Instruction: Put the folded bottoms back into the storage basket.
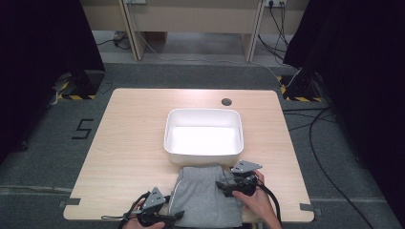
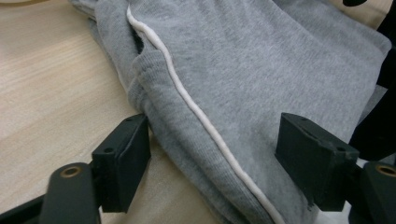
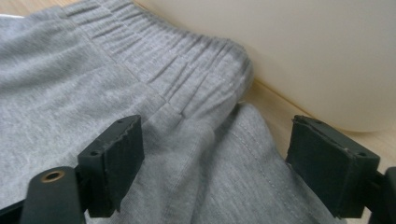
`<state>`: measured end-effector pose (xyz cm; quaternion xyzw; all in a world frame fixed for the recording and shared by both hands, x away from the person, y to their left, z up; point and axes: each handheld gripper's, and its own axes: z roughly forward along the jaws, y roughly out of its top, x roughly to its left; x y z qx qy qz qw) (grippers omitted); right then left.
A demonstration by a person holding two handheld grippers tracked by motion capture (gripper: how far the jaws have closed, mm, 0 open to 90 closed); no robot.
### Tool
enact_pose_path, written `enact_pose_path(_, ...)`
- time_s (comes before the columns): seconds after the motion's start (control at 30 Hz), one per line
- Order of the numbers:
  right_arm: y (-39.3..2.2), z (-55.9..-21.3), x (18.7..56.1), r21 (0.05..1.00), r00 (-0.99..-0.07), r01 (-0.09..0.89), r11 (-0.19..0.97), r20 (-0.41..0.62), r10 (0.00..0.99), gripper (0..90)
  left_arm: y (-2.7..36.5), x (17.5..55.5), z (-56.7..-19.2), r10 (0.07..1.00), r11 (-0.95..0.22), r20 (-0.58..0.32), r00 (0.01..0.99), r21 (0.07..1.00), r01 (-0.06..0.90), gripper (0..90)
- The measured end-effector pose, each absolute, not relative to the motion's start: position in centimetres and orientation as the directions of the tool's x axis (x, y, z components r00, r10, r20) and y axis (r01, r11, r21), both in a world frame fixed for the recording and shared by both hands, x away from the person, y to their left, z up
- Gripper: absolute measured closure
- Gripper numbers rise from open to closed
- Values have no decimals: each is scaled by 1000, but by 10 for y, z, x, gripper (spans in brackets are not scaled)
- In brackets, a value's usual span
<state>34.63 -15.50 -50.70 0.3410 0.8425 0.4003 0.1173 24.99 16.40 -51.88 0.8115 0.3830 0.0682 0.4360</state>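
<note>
The left gripper [image 2: 212,161] is holding its jaws spread, the folded side of the grey shorts [image 2: 243,79] lying between them; one jaw is standing right at the fabric's edge, the other is not pressing on the cloth. A white piping stripe [image 2: 187,100] is running along that side of the garment. The right gripper [image 3: 212,161] is likewise keeping its jaws wide apart, straddling the cloth just below the ribbed elastic waistband [image 3: 173,60] without pinching it. The shorts are lying folded flat on the wooden table [image 1: 124,138] at its near edge, between the two grippers, with the waistband end just beside the near wall of the white plastic tub [image 1: 204,155].
</note>
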Motion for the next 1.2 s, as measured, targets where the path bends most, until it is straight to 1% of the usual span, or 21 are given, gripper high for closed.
enact_pose_path(0.1, -157, -507, 349, 756, -735, 482, 442, 75, 674, 165, 164, 249, -519, 682, -329, -218, 698, 762, 559, 272)
enact_pose_path(0.17, -157, -509, 351, 753, -729, 490, 439, 78, 680, 164, 163, 248, -519, 678, -333, -213, 703, 764, 553, 317)
enact_pose_path(0.3, -154, -516, 354, 735, -743, 509, 447, 114, 659, 163, 162, 248, -519, 673, -339, -206, 711, 767, 544, 360)
enact_pose_path(0.37, -153, -517, 354, 739, -749, 496, 456, 99, 655, 171, 162, 247, -520, 670, -336, -210, 712, 770, 542, 375)
enact_pose_path(0.47, -151, -516, 353, 737, -752, 491, 464, 90, 653, 196, 162, 246, -520, 656, -343, -209, 726, 774, 533, 453)
enact_pose_path(0.57, -150, -516, 351, 745, -772, 478, 465, 104, 627, 323, 163, 245, -522, 643, -328, -230, 731, 779, 534, 504)
enact_pose_path(0.6, -150, -516, 351, 745, -772, 478, 465, 104, 627, 323, 163, 245, -522, 643, -328, -230, 731, 779, 534, 523)
enact_pose_path(0.63, -148, -516, 351, 750, -786, 466, 470, 105, 610, 395, 163, 245, -522, 632, -325, -243, 736, 779, 537, 540)
enact_pose_path(0.67, -148, -516, 351, 750, -786, 466, 470, 105, 610, 395, 163, 245, -522, 632, -325, -243, 736, 779, 537, 552)
enact_pose_path(0.7, -145, -516, 349, 752, -797, 450, 482, 94, 597, 460, 164, 247, -522, 621, -325, -256, 741, 776, 540, 562)
enact_pose_path(0.73, -145, -516, 349, 752, -797, 450, 482, 94, 597, 460, 164, 247, -522, 621, -325, -256, 741, 776, 540, 571)
enact_pose_path(0.77, -143, -516, 348, 753, -801, 446, 484, 95, 591, 510, 165, 248, -523, 613, -323, -267, 744, 774, 544, 581)
enact_pose_path(0.83, -144, -516, 347, 754, -801, 448, 479, 101, 590, 579, 165, 248, -523, 606, -323, -273, 747, 774, 545, 601)
enact_pose_path(0.87, -144, -516, 347, 754, -801, 448, 479, 101, 590, 579, 165, 248, -523, 606, -323, -273, 747, 774, 545, 614)
enact_pose_path(0.9, -144, -516, 347, 755, -802, 450, 476, 108, 587, 639, 165, 248, -523, 601, -319, -277, 750, 777, 543, 632)
enact_pose_path(0.93, -144, -516, 347, 755, -802, 450, 476, 108, 587, 639, 165, 248, -523, 601, -319, -277, 750, 777, 543, 648)
enact_pose_path(0.97, -144, -516, 345, 761, -807, 437, 479, 96, 583, 694, 165, 247, -522, 600, -323, -267, 754, 782, 533, 662)
enact_pose_path(1.0, -144, -516, 345, 761, -807, 437, 479, 96, 583, 694, 165, 247, -522, 600, -323, -267, 754, 782, 533, 673)
enact_pose_path(1.03, -143, -515, 343, 771, -814, 416, 483, 79, 575, 733, 164, 246, -521, 598, -328, -260, 758, 784, 527, 681)
enact_pose_path(1.2, -144, -511, 338, 790, -824, 390, 473, 71, 562, 771, 165, 242, -519, 592, -340, -242, 769, 790, 510, 708)
